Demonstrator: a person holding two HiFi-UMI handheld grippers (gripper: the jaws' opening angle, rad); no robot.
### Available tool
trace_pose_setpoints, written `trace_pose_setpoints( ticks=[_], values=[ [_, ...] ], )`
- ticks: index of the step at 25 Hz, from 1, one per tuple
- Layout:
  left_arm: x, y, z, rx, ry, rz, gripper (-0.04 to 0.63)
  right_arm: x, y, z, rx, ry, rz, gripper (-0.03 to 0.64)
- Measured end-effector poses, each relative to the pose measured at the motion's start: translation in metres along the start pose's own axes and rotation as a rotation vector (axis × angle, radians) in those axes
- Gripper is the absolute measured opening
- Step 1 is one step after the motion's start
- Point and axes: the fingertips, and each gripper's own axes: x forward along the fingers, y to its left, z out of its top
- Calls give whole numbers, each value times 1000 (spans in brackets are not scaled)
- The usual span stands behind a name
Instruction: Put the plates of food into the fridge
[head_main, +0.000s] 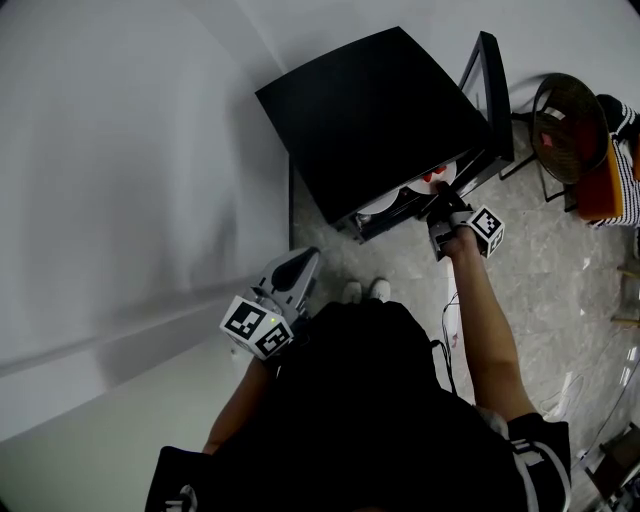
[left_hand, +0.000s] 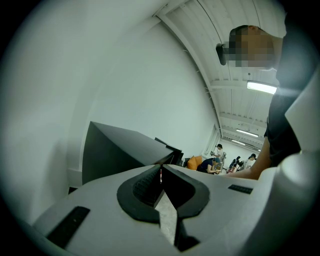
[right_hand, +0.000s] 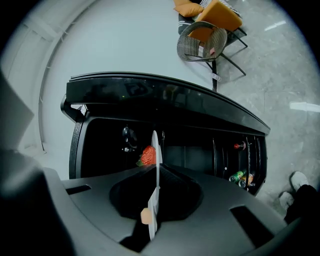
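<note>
A black mini fridge (head_main: 370, 110) stands on the floor with its door (head_main: 490, 90) swung open to the right. My right gripper (head_main: 445, 210) is shut on the rim of a white plate (head_main: 415, 190) at the fridge's opening. In the right gripper view the plate (right_hand: 155, 150) shows edge-on between the jaws of the gripper (right_hand: 156, 170), with a strawberry (right_hand: 147, 156) on it against the dark inside. My left gripper (head_main: 295, 270) hangs by my body, left of the fridge. In its own view the left gripper (left_hand: 161, 172) is shut and holds nothing.
A wicker chair (head_main: 570, 125) with an orange cushion stands right of the fridge door. Cans and bottles (right_hand: 239, 177) sit in the door shelf. A white wall (head_main: 130, 200) runs along the left. A cable (head_main: 448, 310) lies on the stone floor. People sit far off.
</note>
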Motion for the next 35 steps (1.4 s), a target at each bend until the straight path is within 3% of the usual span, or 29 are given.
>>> trace_pose_setpoints(
  ticks=[24,29,32,35],
  values=[
    [-9,2,-3,-17,-19,33,29,36,3,-4,26,-13,-33,35],
    [-13,3,-5,-18,-22,36,29,36,8,-4,-58,2,-46,37],
    [-15,5,-4,-30,-30,36,29,34,12,-2,-117,1,-50,111],
    [-16,1,-5,-7,-26,27,29,27,12,-3,-145,7,-59,137]
  ],
)
